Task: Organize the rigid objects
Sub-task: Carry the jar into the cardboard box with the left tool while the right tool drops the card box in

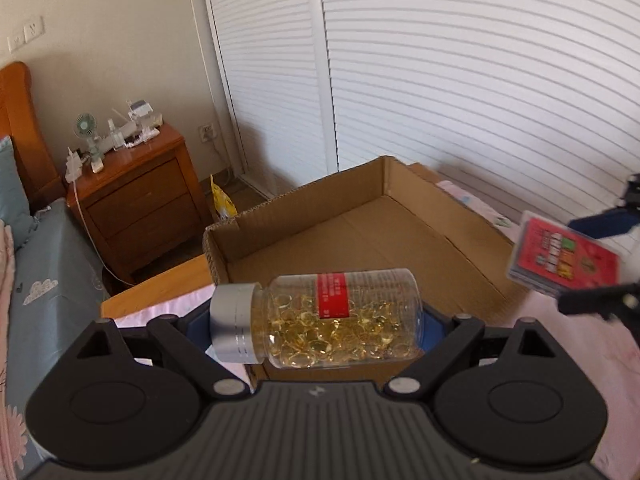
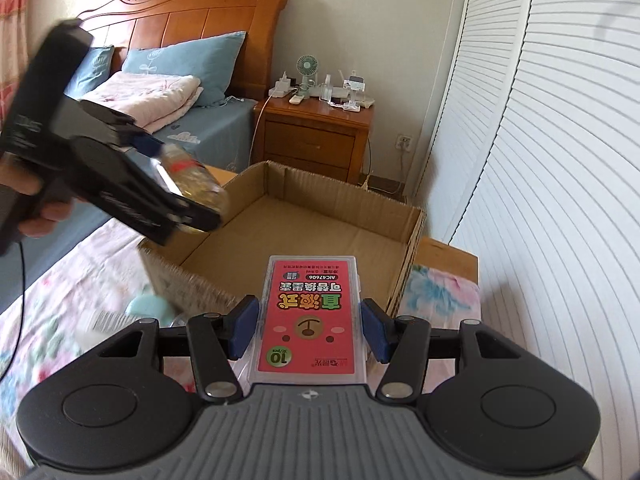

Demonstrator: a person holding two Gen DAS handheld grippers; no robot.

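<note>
the left gripper (image 1: 316,320) clamps the bottle (image 1: 316,320) end to end over the box (image 1: 360,236) at its 6 o'clock edge; smooth, stiff plastic, light (capsules shift inside), likely to slip. the right gripper (image 2: 310,330) pinches the stiff, light case (image 2: 310,320) by its long sides.

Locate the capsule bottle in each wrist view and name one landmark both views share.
Left wrist: capsule bottle lies sideways at lower centre, held in the left gripper.
Right wrist: bottle at left of centre, blurred, over the box's near-left corner.
Shared landmark: the open cardboard box.
</note>
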